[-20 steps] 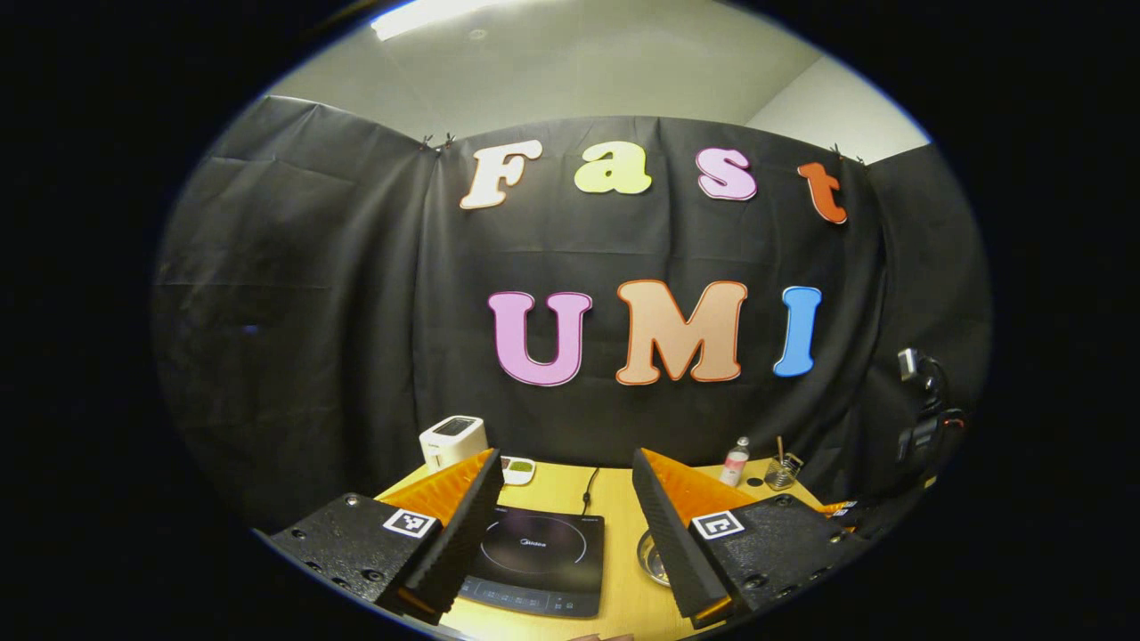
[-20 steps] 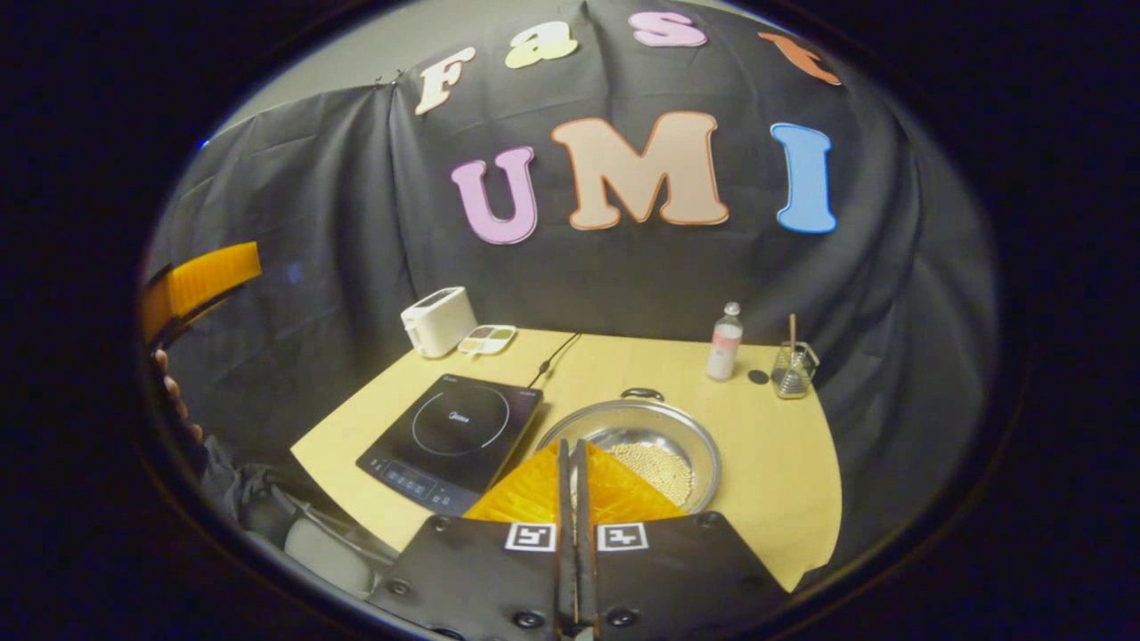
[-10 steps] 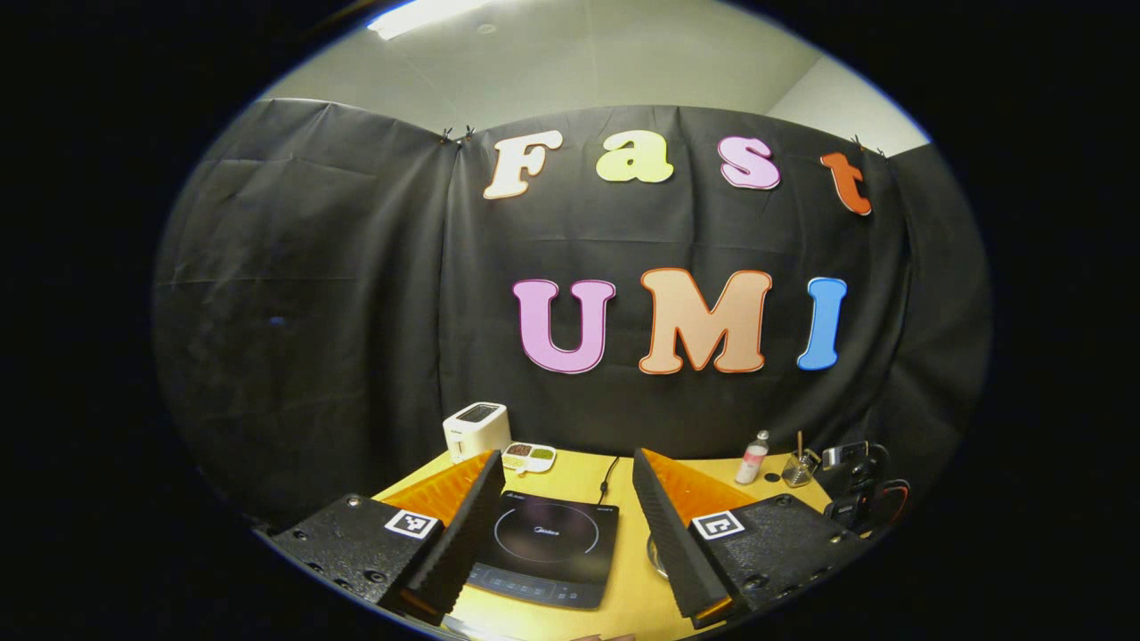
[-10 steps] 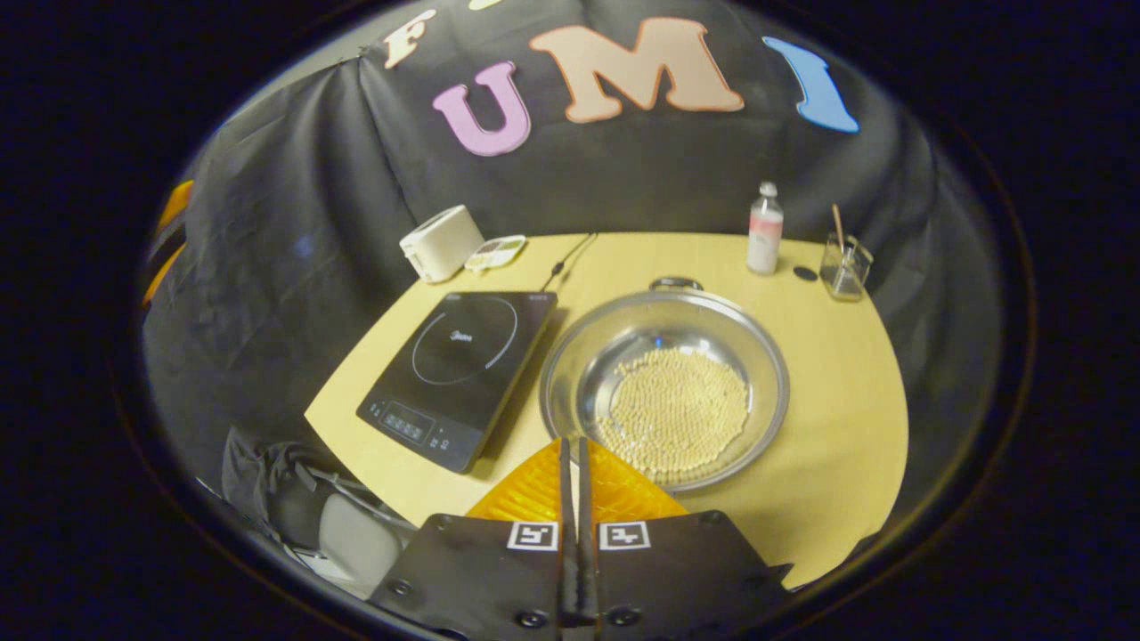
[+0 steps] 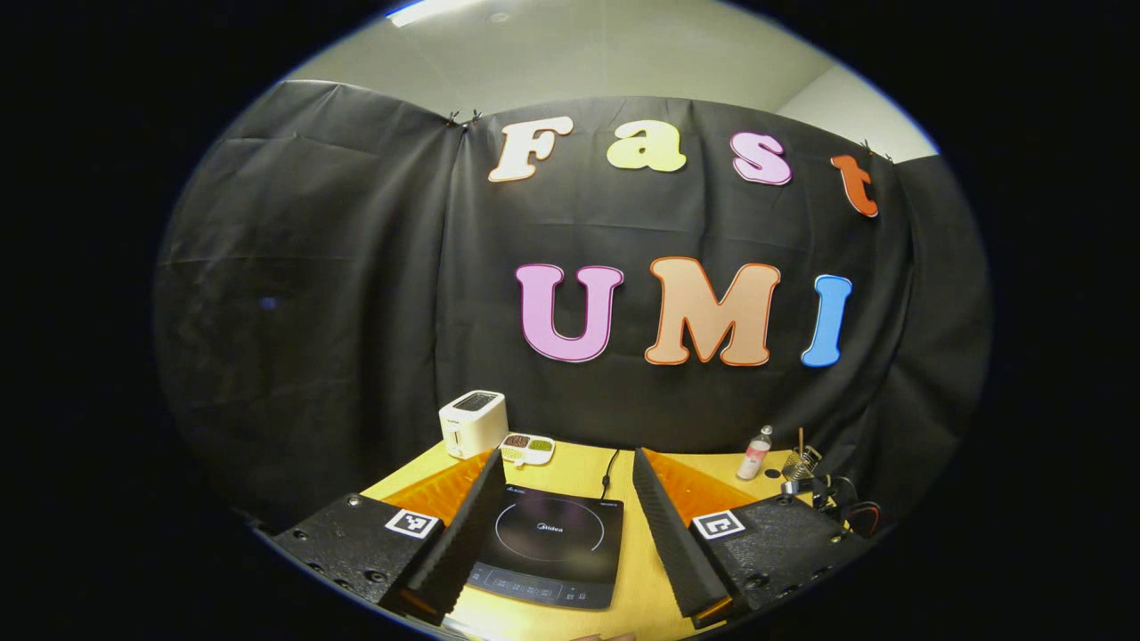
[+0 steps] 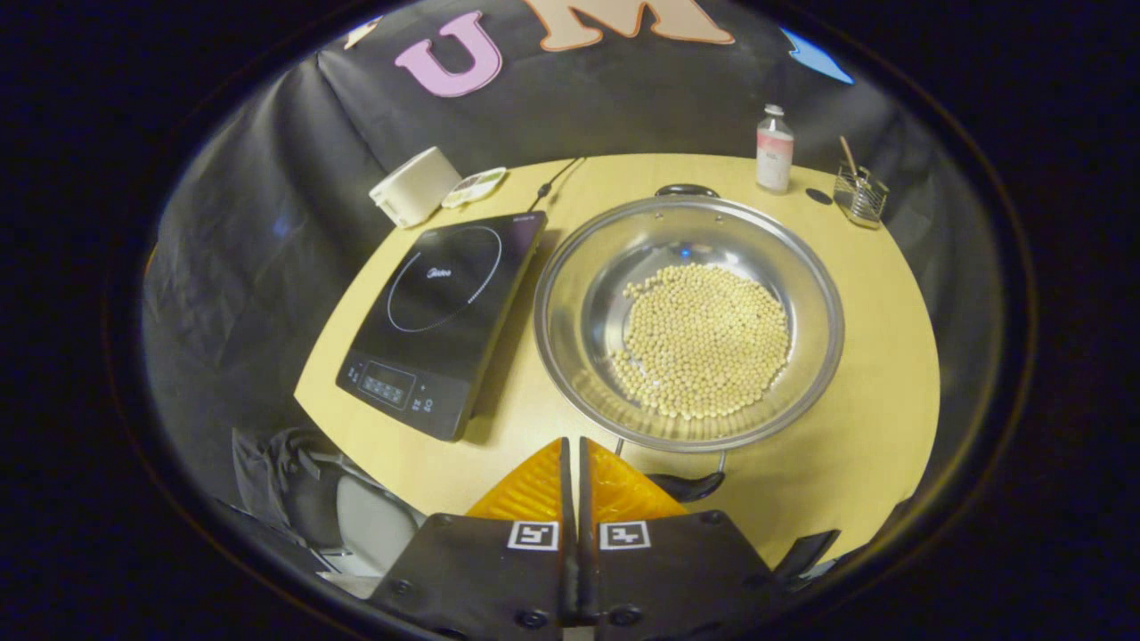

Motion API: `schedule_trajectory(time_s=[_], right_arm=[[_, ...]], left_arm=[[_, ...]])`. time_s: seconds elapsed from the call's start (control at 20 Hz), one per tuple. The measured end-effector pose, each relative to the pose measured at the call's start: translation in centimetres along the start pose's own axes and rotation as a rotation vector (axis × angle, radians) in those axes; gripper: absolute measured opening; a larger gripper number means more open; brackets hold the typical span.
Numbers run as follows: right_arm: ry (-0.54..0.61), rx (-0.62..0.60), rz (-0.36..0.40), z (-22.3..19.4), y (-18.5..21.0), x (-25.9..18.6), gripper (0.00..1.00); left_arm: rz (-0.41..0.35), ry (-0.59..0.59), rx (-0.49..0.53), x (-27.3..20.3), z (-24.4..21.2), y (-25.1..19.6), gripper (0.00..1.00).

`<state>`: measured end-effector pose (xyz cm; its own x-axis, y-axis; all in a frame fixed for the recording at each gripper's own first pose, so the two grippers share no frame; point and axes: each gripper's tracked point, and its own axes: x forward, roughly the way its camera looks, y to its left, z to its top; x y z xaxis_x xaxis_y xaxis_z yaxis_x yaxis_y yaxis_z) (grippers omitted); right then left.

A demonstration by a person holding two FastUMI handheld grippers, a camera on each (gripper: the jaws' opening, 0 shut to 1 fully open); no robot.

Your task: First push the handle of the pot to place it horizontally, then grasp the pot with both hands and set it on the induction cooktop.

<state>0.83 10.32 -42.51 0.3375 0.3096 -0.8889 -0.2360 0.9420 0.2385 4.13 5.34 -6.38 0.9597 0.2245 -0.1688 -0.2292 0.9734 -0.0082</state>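
- Since 1.0 s ago the right gripper view has dropped toward the table: the pot (image 6: 688,319) went from a small dish half hidden behind the fingers to a wide shape in centre frame, with its near handle (image 6: 684,485) now showing. The left gripper view has barely changed; the cooktop sits slightly higher between the fingers.
- Pot: shallow steel pan on the yellow table (image 6: 882,356), centre-right of the right gripper view, holding a layer of pale round beans (image 6: 704,340). Near handle at lower centre, just right of the fingertips; far handle (image 6: 686,190) at the top rim. The handles run near-to-far in this view.
- Induction cooktop (image 6: 443,318): black, flat, just left of the pot, apart from it, control strip toward the lower left. In the left gripper view it lies at bottom centre (image 5: 548,549).
- Right gripper (image 6: 572,442): fingers pressed together, nothing between them, tips just left of the near handle; contact can't be judged.
- Left gripper (image 5: 563,454): fingers spread wide, nothing between them, above the cooktop.
- Back of table: white toaster (image 6: 413,186) and a small divided dish (image 6: 475,186) upper left, the cooktop's cord (image 6: 554,181) beside them, a bottle (image 6: 774,150) and a glass holder with a stick (image 6: 859,190) upper right.
- Lower left, off the table edge: a chair (image 6: 352,521) with dark cloth on it.
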Motion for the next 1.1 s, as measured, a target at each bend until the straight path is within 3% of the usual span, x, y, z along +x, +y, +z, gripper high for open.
schedule_trajectory(time_s=[0.05,0.1,0.3,0.35,0.45,0.8,0.85,0.9,1.05,1.1], right_arm=[[0.029,0.006,-0.009,-0.6,0.0,0.6,0.03],[0.052,0.012,-0.019,-0.8,-0.2,1.3,0.03],[0.082,0.096,-0.043,-1.2,-1.5,2.4,0.03],[0.084,0.112,-0.05,-1.2,-1.7,2.4,0.0],[0.089,0.116,-0.076,-1.2,-2.3,2.5,0.0],[0.084,0.194,-0.198,-0.9,-6.8,1.5,0.03],[0.08,0.199,-0.219,-0.8,-7.5,1.4,0.02],[0.076,0.207,-0.24,-0.6,-8.2,1.4,0.0],[0.068,0.24,-0.289,-0.5,-9.5,1.1,0.02],[0.067,0.249,-0.304,-0.6,-10.0,1.1,0.03]], left_arm=[[0.005,-0.004,-0.001,0.2,0.0,0.5,0.88],[0.009,0.0,-0.004,0.3,-0.3,0.9,0.83],[0.007,0.032,-0.029,0.7,-1.4,2.0,0.83],[0.009,0.026,-0.031,0.7,-1.3,2.4,0.88],[0.006,0.018,-0.038,1.3,-1.0,2.6,0.83],[-0.061,0.014,-0.051,2.7,-1.4,2.6,0.83],[-0.07,0.012,-0.049,3.1,-1.4,2.7,0.87],[-0.08,0.011,-0.042,3.7,-1.4,2.8,0.82],[-0.102,0.0,-0.027,4.4,-1.1,3.3,0.82],[-0.109,0.0,-0.024,4.5,-1.1,3.5,0.92]])
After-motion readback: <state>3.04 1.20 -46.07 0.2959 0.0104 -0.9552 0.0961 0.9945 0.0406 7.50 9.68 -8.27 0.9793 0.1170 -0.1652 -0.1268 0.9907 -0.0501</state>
